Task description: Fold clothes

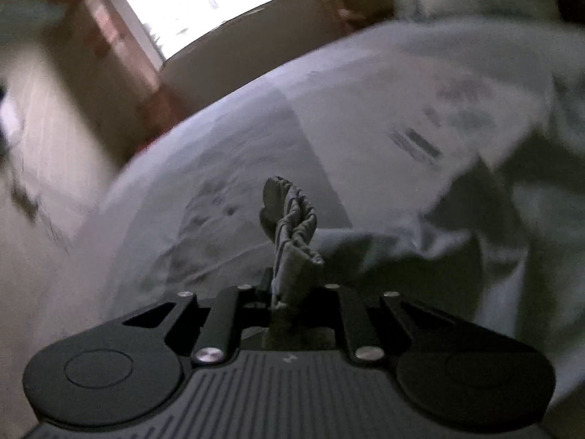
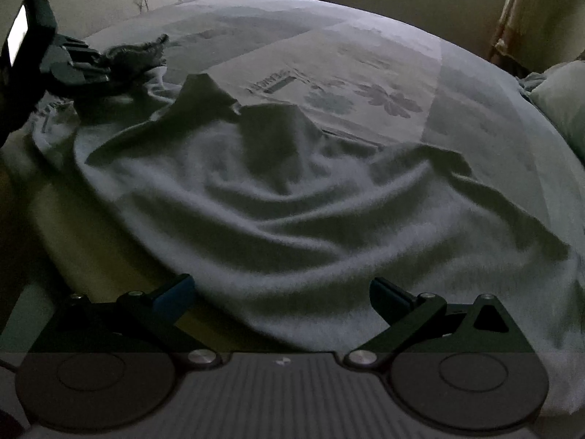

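Left wrist view: the left gripper [image 1: 292, 292] has its jaws drawn together and clamped on a bunched, ribbed edge of the grey garment [image 1: 420, 256], which stands up in a twisted fold just ahead of the fingers. From that pinch the cloth trails off to the right, sagging in loose folds over the bed sheet [image 1: 226, 168]. That frame is blurred, so finer detail of the fabric cannot be made out. Right wrist view: the right gripper [image 2: 281, 292] has its jaws wide apart with nothing between them; the blue-padded fingers [image 2: 172, 296] sit at the near edge of the garment [image 2: 292, 219], and whether they touch it cannot be told. The garment lies rumpled across the near half of the bed, with two raised peaks along its far side. At upper left the left gripper [image 2: 106, 69] appears, holding the gathered corner lifted off the sheet. The bed sheet [image 2: 365, 84] beyond carries a printed flower pattern and lettering. A pillow [image 2: 559, 98] lies at the right edge.
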